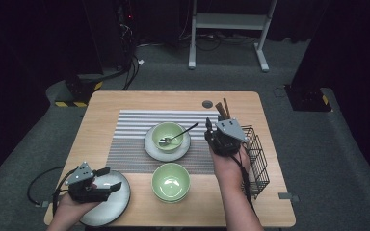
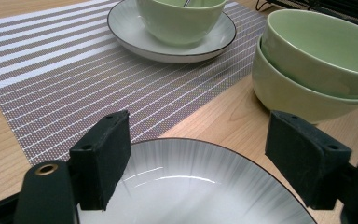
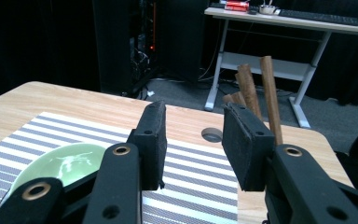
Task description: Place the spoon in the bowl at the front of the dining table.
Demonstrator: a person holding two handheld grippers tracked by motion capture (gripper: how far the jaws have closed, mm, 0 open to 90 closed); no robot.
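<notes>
Left jaws: apart, nothing between the pads, hanging just over the near rim of the grey plate [image 2: 196,186].
Left gripper [image 1: 107,185]: above the plate at the near left corner of the table [image 1: 125,101], held level.
Grey plate: glazed and shiny, probably slippery and breakable; rather heavy for a thin edge grip. Best hold, by judgement: the rim, one pad above and one below, well onto the edge.
Stacked green bowls [image 2: 317,65]: just beside the plate, on bare wood, close enough to be knocked.
Right jaws: half apart, empty, pointing across the table toward the far side.
Right gripper [image 1: 213,135]: raised near the wire basket [image 1: 257,159], beside the wooden sticks [image 3: 261,88] standing at the basket's far end.
Bowl with spoon [image 1: 168,136]: on a small saucer [image 1: 150,147] in the middle of the striped mat [image 1: 130,130]; spoon handle leaning toward the right gripper.
Spoon [image 1: 178,136]: metal, stiff, light, thin; probably easiest to take by the handle.
</notes>
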